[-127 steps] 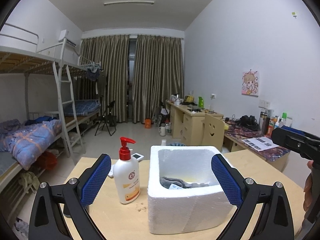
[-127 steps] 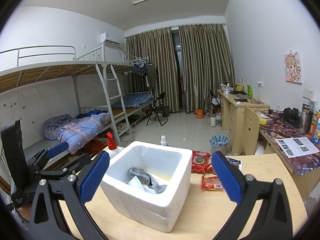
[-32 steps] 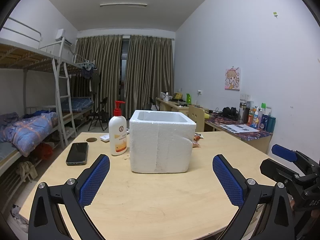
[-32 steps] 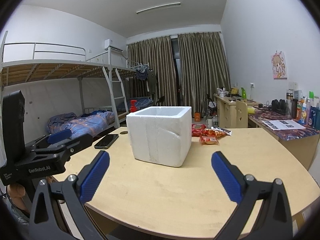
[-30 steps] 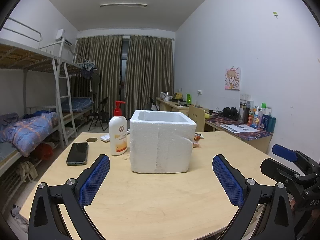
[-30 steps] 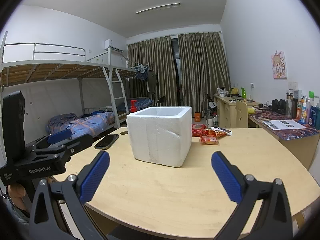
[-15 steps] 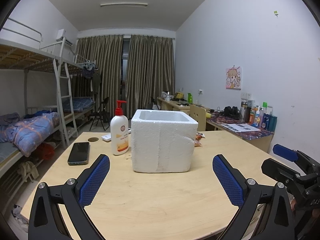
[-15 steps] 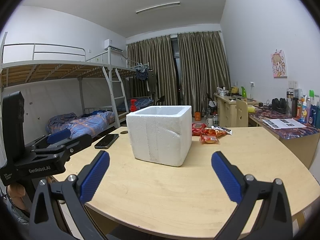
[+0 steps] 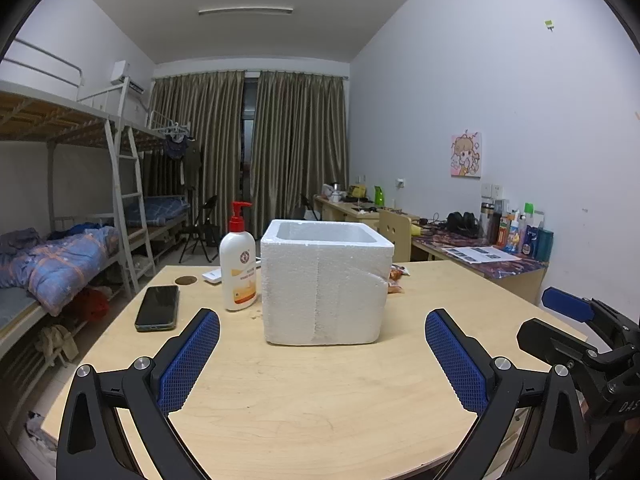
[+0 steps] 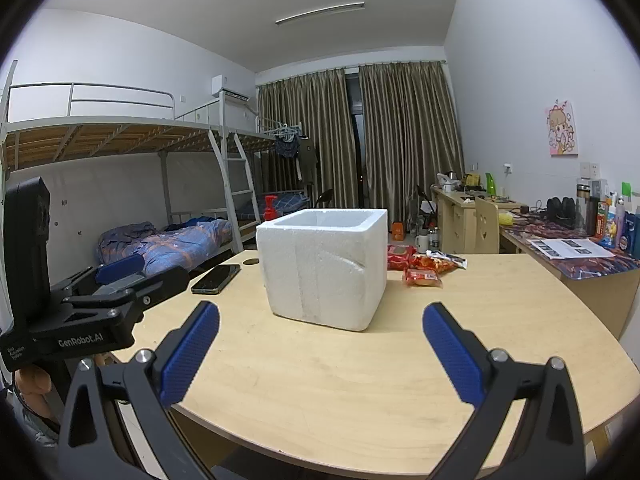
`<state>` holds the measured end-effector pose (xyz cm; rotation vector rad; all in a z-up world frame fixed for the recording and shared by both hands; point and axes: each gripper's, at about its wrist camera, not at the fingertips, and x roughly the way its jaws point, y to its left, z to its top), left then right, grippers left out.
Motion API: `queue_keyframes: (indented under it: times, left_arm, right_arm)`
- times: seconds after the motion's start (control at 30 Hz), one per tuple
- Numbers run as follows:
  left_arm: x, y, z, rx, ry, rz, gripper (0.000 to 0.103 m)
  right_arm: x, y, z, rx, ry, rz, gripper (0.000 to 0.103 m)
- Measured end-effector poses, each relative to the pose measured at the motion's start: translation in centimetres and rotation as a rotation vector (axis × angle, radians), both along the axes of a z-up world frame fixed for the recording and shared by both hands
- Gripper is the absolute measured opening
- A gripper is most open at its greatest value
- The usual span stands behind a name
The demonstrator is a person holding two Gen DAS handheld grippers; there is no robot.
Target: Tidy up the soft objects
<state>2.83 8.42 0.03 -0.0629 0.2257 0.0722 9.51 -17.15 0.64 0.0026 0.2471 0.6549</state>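
Note:
A white foam box [image 9: 325, 285] [image 10: 325, 267] stands upright in the middle of the round wooden table [image 9: 320, 408]. Its inside is hidden from this low angle, so the soft items in it do not show. My left gripper [image 9: 322, 354] is open and empty, held back from the box near the table's front edge. My right gripper [image 10: 320, 350] is also open and empty, facing the box from the front right. Each gripper shows at the edge of the other's view.
A red-pump lotion bottle [image 9: 238, 266] stands left of the box, a black phone [image 9: 157, 307] lies further left. Red snack packets [image 10: 420, 267] lie behind the box on the right. Bunk beds [image 10: 120, 184] stand left, desks [image 10: 576, 256] along the right wall.
Since 4.2 s ago both grippers have pulled back and down from above the box to table level. Over the last second the views barely shift.

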Motion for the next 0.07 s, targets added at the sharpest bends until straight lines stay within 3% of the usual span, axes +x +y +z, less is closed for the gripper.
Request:
queue_keyframes:
  times: [0.07]
  left_arm:
    - [0.01, -0.1, -0.02, -0.002, 0.0, -0.002, 0.103]
  right_arm:
    - [0.0, 0.03, -0.02, 0.0, 0.001, -0.001, 0.103]
